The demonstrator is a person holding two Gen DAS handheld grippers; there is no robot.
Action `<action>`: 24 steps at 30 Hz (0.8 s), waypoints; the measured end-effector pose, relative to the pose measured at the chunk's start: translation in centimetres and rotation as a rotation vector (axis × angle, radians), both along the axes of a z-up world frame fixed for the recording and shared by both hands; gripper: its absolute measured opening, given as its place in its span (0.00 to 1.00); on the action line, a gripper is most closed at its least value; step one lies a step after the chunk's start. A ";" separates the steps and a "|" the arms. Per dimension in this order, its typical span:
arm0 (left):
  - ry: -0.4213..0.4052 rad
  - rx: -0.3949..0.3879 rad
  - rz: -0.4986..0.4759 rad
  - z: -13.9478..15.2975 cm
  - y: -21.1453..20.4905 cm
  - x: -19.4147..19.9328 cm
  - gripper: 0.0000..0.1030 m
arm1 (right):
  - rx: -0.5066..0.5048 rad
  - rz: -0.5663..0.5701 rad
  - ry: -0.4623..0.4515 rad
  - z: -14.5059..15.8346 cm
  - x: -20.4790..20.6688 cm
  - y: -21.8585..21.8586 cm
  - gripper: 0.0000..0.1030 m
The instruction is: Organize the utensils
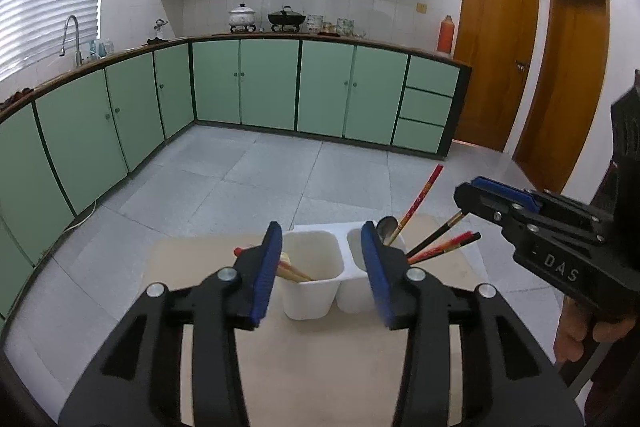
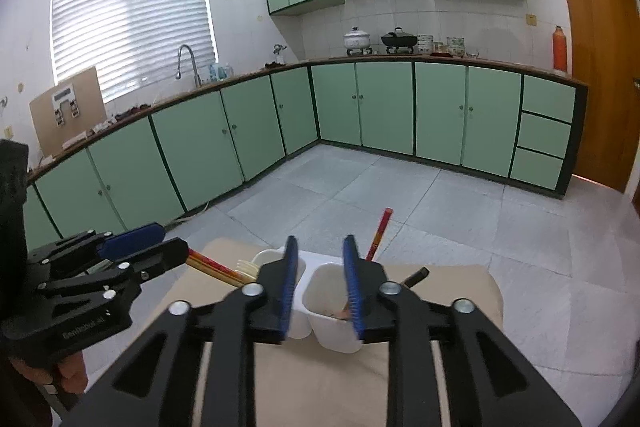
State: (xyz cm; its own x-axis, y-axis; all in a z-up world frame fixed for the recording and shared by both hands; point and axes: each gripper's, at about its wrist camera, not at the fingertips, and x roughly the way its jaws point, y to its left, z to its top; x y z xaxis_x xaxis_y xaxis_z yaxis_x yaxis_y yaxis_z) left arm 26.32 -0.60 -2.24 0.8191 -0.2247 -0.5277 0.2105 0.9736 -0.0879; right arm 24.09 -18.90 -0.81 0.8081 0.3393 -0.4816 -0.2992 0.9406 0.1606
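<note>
two near wrist views angled down, both facing the white holder (image 1: 312,279) and perhaps tan mat (image 2: 320,379)

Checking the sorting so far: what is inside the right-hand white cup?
The right cup holds a metal spoon, one upright red chopstick, and dark and red chopsticks leaning right. The left tool's finger hides the cup's near wall and bottom.
</note>
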 end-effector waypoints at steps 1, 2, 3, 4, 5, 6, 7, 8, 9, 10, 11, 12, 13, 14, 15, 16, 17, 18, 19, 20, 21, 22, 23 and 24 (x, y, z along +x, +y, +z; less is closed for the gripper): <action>-0.008 -0.009 0.008 0.0 0.2 -0.1 0.45 | 0.004 -0.008 -0.006 0.0 -0.2 -0.3 0.29; -0.014 -0.014 0.015 0.0 0.3 -0.3 0.50 | 0.004 -0.016 -0.010 0.1 -0.3 -0.5 0.32; -0.026 -0.023 0.026 0.2 0.5 -0.6 0.55 | 0.009 -0.028 -0.016 0.2 -0.6 -0.9 0.33; -0.033 -0.026 0.032 0.3 0.6 -0.9 0.56 | 0.016 -0.034 -0.021 0.3 -0.8 -1.2 0.36; -0.046 -0.029 0.039 0.4 0.7 -1.2 0.61 | 0.026 -0.041 -0.028 0.5 -1.1 -1.5 0.39; -0.057 -0.029 0.048 0.6 0.8 -1.5 0.66 | 0.030 -0.047 -0.034 0.6 -1.3 -1.8 0.41; -0.075 -0.026 0.063 0.8 0.9 -2.1 0.69 | 0.033 -0.060 -0.043 0.8 -1.8 -2.1 0.46; -0.084 -0.025 0.070 1.0 0.9 -2.3 0.73 | 0.033 -0.069 -0.052 0.9 -2.1 -2.4 0.49; -0.096 -0.022 0.080 1.2 1.0 -2.7 0.76 | 0.035 -0.077 -0.059 1.0 -2.6 -2.6 0.51; -0.107 -0.019 0.092 1.4 1.1 -3.2 0.77 | 0.037 -0.084 -0.064 1.2 -3.0 -2.8 0.55; -0.112 -0.020 0.098 1.5 1.2 -3.7 0.80 | 0.040 -0.093 -0.071 1.2 -3.5 -3.0 0.60; -0.114 -0.023 0.098 1.6 1.3 -4.1 0.83 | 0.042 -0.100 -0.076 1.2 -4.1 -3.1 0.62; -0.118 -0.025 0.102 1.6 1.3 -4.5 0.83 | 0.044 -0.106 -0.080 1.3 -4.6 -3.2 0.67; -0.123 -0.026 0.112 1.6 1.3 -5.0 0.85 | 0.045 -0.111 -0.083 1.3 -5.0 -3.3 0.71; -0.128 -0.026 0.120 1.7 1.4 -5.5 0.87 | 0.046 -0.116 -0.084 1.2 -5.7 -3.4 0.73; -0.133 -0.028 0.124 1.6 1.5 -6.3 0.87 | 0.046 -0.118 -0.083 1.1 -6.3 -3.5 0.76; -0.131 -0.032 0.125 1.6 1.6 -6.7 0.88 | 0.045 -0.120 -0.079 0.9 -6.8 -3.6 0.79; -0.127 -0.038 0.128 1.5 1.7 -7.2 0.90 | 0.044 -0.120 -0.075 0.7 -7.3 -3.6 0.80; -0.124 -0.043 0.131 1.4 1.8 -7.7 0.91 | 0.041 -0.121 -0.070 0.6 -7.9 -3.6 0.83; -0.123 -0.046 0.131 1.3 2.0 -8.1 0.91 | 0.040 -0.122 -0.067 0.4 -8.4 -3.5 0.85; -0.121 -0.045 0.134 1.2 2.1 -8.7 0.92 | 0.039 -0.120 -0.064 0.3 -8.8 -3.5 0.87; -0.120 -0.042 0.138 1.1 2.1 -9.2 0.92 | 0.040 -0.117 -0.060 0.2 -9.4 -3.4 0.89; -0.120 -0.039 0.142 1.0 2.2 -9.7 0.93 | 0.040 -0.113 -0.058 0.2 -9.7 -3.4 0.91; -0.117 -0.034 0.143 0.9 2.2 -10.2 0.93 | 0.040 -0.109 -0.054 0.1 -10.3 -3.3 0.92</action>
State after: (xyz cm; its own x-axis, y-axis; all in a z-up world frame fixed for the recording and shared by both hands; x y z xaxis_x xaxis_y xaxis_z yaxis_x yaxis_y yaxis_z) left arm 16.11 1.55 -1.32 0.8995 -0.1177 -0.4208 0.0808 0.9912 -0.1046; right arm 13.79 -22.20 -0.73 0.8656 0.2662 -0.4241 -0.2046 0.9611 0.1855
